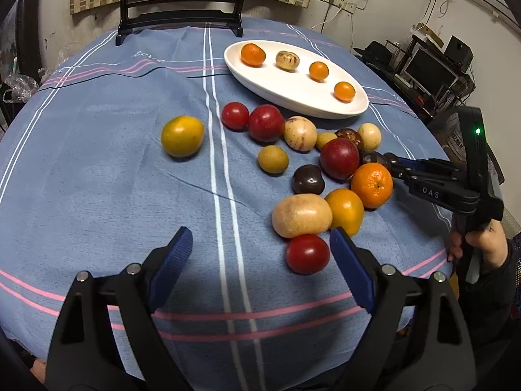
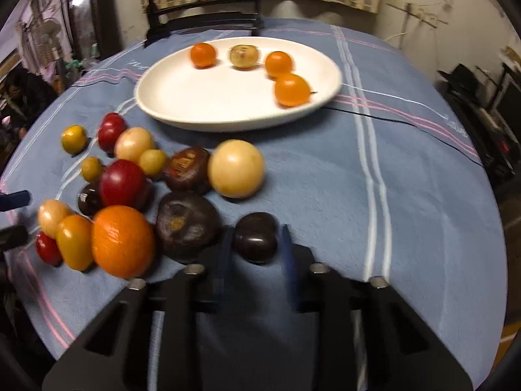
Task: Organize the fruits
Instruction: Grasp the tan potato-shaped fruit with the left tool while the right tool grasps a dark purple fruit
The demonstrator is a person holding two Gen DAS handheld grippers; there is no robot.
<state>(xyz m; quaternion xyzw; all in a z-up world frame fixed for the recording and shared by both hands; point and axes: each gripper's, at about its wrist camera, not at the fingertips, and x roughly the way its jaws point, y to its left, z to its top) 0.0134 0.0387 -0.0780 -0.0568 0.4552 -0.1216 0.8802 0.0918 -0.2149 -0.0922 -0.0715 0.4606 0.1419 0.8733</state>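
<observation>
Fruits: right tongs [image 2: 255,244] clamp a dark fruit [image 2: 256,241], left tongs [image 1: 260,257] angled down, apart.

A small dark purple fruit [image 2: 256,241] is seen between the blue pads [image 2: 288,244] of the right claw [image 2: 255,247], near the table's [image 2: 325,179] near edge; the pads are closed against its sides. To its left a larger dark fruit [image 2: 186,226] and a big orange [image 2: 122,240] are crowded together with red, yellow and pale fruits. Toward the far edge, a white oval plate [image 2: 182,97] is set, with three oranges and one brownish fruit lying in it.
</observation>
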